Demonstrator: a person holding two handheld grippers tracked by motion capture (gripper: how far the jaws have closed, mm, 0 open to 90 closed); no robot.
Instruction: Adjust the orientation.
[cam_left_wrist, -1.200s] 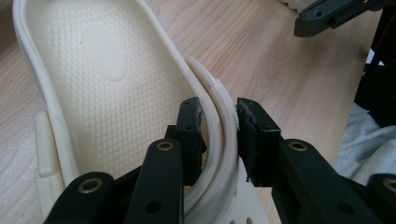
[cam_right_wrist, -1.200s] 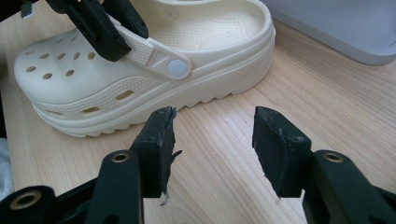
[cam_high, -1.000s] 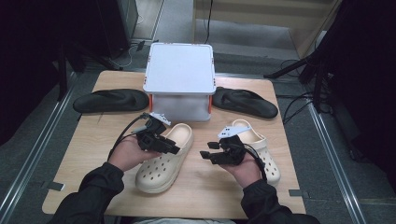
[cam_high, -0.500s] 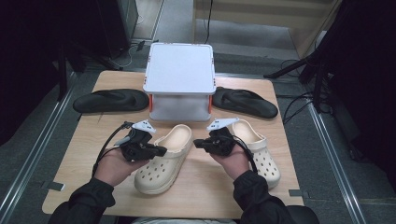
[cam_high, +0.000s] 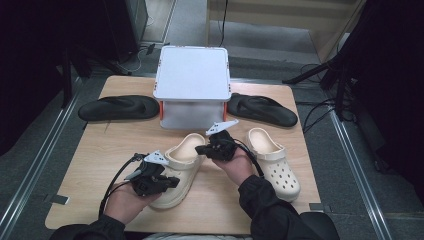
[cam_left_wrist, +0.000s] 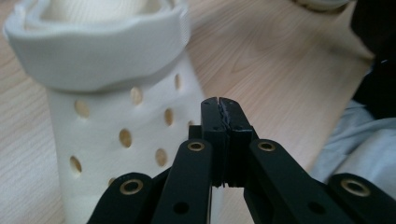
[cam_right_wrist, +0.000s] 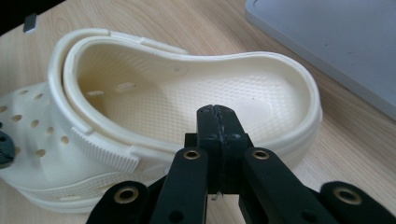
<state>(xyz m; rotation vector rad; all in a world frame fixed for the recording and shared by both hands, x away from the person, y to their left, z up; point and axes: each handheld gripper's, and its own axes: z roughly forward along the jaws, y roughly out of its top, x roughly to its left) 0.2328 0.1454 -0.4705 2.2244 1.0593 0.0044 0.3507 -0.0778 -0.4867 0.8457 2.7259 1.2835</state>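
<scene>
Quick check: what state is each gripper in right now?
Left gripper: shut, holding nothing, beside the toe of the cream perforated foam clog.
Right gripper: shut, holding nothing, over the same clog's heel rim.

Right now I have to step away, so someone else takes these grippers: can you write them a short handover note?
Left gripper: fingers shut on nothing, at the toe end of the near clog.
Right gripper: fingers shut, empty, over that clog's heel opening.
The second clog lies to the right on the table. Two black insoles flank the white box.
Done: nothing gripped yet.
Left: probably open the fingers and take hold of the near clog.
</scene>
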